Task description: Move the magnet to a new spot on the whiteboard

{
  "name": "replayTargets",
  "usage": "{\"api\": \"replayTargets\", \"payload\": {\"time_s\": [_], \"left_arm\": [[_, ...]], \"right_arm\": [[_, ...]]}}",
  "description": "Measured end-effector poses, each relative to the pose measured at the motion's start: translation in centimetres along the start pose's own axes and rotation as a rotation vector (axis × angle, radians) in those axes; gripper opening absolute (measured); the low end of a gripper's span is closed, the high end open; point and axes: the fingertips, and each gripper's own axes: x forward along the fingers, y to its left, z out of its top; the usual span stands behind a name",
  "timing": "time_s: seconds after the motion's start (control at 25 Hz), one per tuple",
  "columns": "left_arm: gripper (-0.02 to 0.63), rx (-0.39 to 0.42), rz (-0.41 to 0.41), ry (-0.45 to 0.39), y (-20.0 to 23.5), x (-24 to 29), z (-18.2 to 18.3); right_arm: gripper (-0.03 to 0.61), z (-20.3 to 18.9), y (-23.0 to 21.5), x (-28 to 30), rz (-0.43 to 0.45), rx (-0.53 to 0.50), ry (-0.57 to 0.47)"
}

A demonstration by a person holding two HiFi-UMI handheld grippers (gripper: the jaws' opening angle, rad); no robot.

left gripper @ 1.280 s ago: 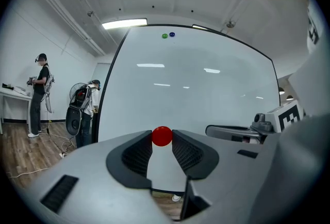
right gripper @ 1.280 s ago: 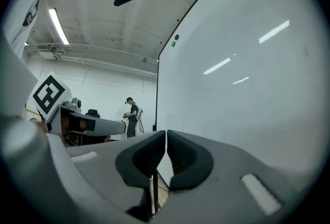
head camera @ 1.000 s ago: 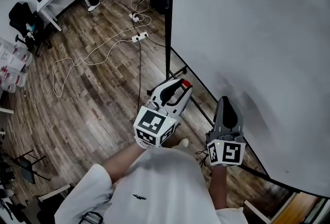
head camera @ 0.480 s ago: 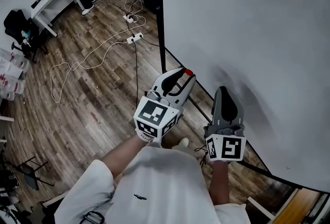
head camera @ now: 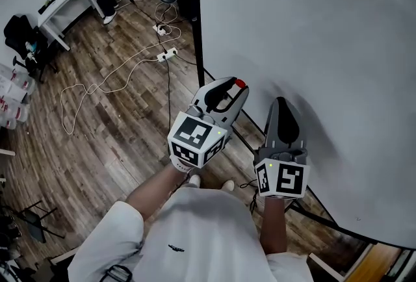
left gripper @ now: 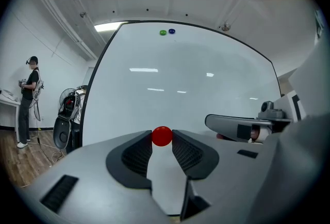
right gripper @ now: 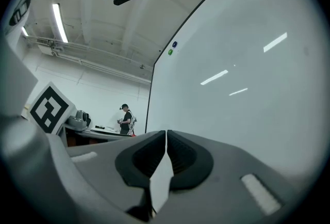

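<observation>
Left hand-held gripper point(head camera: 235, 88) is pinching the red magnet point(left gripper: 162, 136), with a green magnet point(left gripper: 163, 32) at 12 o'clock. It is edging nearer the whiteboard point(head camera: 325, 47) than before. Right hand-held gripper point(head camera: 279, 105) is hanging closed, empty.

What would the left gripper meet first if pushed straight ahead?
Likely the whiteboard: the red magnet pinched in the left gripper would touch its bare surface first, though depth is unclear.

The left gripper point(head camera: 235, 89) has risen and swung closer to the whiteboard point(head camera: 325, 40). The red magnet point(head camera: 240, 84) pinched in its fingers was just short of the board's lower edge a second ago and now lies over its white face. The right gripper point(head camera: 279, 105) has lifted a little alongside it
</observation>
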Motion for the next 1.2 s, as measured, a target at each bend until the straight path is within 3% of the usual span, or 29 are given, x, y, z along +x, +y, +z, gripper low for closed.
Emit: {"api": "replayTargets", "payload": {"time_s": [0.52,1.2], "left_arm": [[0.123,0.005,-0.006,-0.01,2.4,4.9,1.7],[0.123,0.018,-0.044,0.023,1.6,9.7,1.3]], "right_arm": [[0.006,0.5,-1.3,3.2,0.004,0.006,-0.005],[0.006,0.9,-1.9,3.4,0.016,0.008,-0.015]]}}
